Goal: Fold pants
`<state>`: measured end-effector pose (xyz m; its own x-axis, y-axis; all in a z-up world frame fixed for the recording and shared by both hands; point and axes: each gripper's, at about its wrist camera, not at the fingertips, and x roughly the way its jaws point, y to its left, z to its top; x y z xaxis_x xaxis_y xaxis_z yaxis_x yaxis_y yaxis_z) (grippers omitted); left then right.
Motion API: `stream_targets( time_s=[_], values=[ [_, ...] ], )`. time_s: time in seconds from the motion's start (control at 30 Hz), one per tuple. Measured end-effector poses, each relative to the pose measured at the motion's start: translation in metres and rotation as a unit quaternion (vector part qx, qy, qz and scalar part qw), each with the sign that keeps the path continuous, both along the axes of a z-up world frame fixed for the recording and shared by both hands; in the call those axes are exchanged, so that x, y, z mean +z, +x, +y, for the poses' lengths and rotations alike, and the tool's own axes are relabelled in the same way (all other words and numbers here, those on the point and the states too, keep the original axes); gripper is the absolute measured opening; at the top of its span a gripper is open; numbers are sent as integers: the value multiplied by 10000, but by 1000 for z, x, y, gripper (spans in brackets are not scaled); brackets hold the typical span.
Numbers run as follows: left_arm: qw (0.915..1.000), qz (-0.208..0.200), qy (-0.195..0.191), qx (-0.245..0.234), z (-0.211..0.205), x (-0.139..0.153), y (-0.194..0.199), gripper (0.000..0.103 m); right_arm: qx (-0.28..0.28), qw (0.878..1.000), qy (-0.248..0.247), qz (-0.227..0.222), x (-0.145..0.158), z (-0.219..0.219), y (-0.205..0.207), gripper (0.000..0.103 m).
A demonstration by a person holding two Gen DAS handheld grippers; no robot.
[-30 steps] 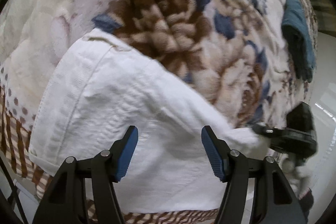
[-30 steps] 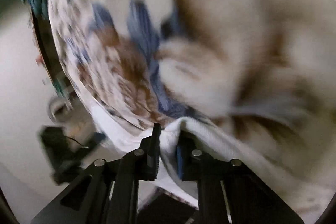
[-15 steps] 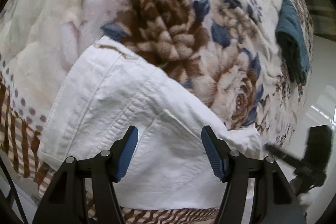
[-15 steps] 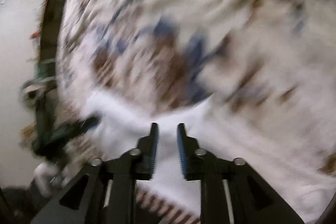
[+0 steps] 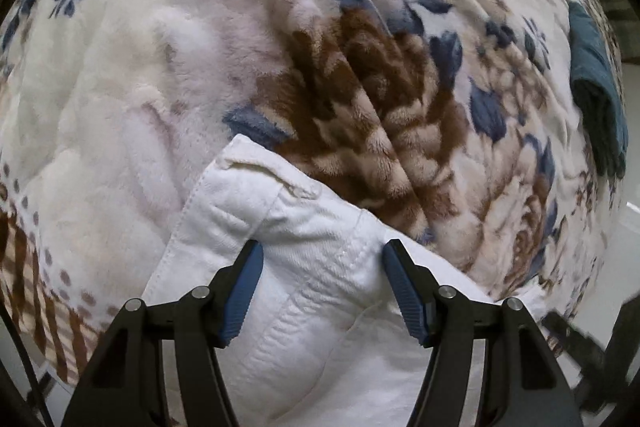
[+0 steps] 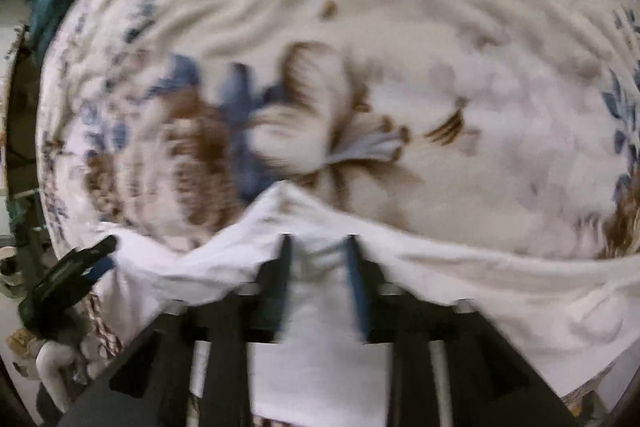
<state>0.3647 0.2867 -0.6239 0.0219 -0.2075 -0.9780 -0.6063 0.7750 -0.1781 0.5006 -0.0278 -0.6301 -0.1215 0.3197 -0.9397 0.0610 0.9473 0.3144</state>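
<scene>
Lying folded on the floral blanket (image 5: 168,75), the white pants (image 5: 320,307) are judged nearly done; only neatening may be left. The right gripper (image 6: 318,251) has just been opening, nothing clamped; the left gripper (image 5: 322,291) is held apart above the cloth.

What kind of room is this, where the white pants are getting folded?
Probably a bedroom. The white pants lie on a big fluffy flowered blanket that seems to cover a bed, more clothing, a teal garment, sits near its edge, and pale floor shows beyond the blanket's edge.
</scene>
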Motion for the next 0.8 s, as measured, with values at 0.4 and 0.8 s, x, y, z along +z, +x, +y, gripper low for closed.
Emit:
stream_targets(
  time_s=[0.4, 0.8],
  values=[
    [9946, -395, -219, -937, -95, 71, 4, 61, -1125, 9928, 211, -351, 10, -19, -56, 52],
    [9741, 127, -434, -2214, -283, 9, 56, 61, -2215, 9695, -858, 599, -7, -293, -79, 55]
  ],
)
